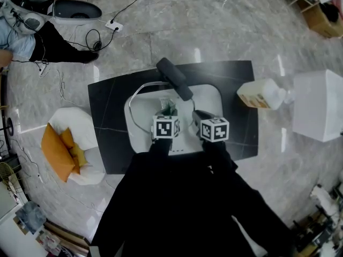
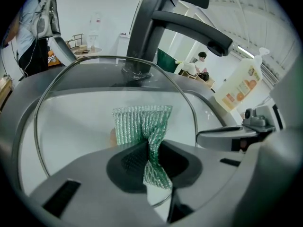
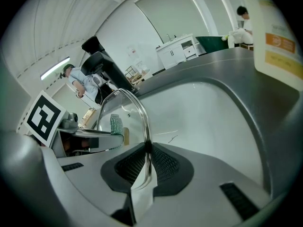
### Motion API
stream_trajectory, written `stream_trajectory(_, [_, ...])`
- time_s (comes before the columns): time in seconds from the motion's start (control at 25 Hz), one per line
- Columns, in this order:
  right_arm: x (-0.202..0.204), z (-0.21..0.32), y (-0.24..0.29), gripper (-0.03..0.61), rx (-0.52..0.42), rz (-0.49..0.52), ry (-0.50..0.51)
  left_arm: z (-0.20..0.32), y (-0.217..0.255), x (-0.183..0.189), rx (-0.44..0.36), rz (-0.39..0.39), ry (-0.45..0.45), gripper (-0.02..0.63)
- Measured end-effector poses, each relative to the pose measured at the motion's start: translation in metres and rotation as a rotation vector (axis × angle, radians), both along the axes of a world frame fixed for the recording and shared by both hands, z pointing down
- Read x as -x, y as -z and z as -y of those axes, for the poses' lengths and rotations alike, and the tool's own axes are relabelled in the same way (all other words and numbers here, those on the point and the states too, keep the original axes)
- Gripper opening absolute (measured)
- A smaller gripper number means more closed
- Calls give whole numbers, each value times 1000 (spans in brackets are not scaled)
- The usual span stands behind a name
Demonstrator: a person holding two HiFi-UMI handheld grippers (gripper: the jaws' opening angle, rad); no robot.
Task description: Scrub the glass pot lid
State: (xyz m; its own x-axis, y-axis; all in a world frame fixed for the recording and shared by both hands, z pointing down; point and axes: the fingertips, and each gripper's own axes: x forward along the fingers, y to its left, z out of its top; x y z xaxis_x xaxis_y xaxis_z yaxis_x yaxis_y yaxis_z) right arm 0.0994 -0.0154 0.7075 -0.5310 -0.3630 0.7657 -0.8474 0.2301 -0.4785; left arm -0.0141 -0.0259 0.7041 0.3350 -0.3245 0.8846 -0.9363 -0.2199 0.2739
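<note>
At counter centre, white sink basin [image 1: 212, 97] under black faucet [image 1: 174, 78].

Labels: pump bottle [image 1: 262, 95] lay at the counter's [image 1: 111, 107] right edge, overhanging it. Its label was cream with orange panels; the print was too blurred to read in any view. No brand was legible.

Glass pot lid [image 1: 149, 103] stood on edge inside the basin, toward its left side, in front of the faucet. Right gripper [image 3: 146, 165]: jaws clamped on the lid's metal rim, which ran up from between the pads. Left gripper [image 2: 152, 161]: jaws closed on a green mesh scouring cloth [image 2: 141, 122]. The cloth's free end fanned out ahead of the jaws, at the lid's glass face; contact could not be confirmed. Both grippers sat side by side at the basin's near edge.
</note>
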Motion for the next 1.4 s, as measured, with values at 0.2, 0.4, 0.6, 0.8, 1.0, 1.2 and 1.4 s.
stream_trajectory(0.2, [0, 0, 1, 43, 0, 1, 1, -2, 1, -15, 6, -24, -22, 63])
stream_trajectory(0.4, [-1, 2, 2, 43, -3, 0, 2, -4, 3, -35, 14, -64, -45, 63])
stream_trajectory(0.6, [0, 1, 3, 43, -4, 1, -2, -4, 8, -49, 7, -105, -67, 63])
stream_trajectory(0.8, [0, 1, 2, 43, -8, 2, -1, -6, 14, -62, 17, -166, -77, 63])
stream_trajectory(1.0, [0, 1, 3, 43, -9, 1, 1, -8, 20, -77, 16, -219, -114, 63])
stream_trajectory(1.2, [0, 2, 1, 43, -1, 11, -1, -10, 26, -80, 22, -255, -145, 63])
stream_trajectory(1.4, [1, 4, 0, 43, -9, 6, 9, -13, 35, -73, 9, -261, -152, 63])
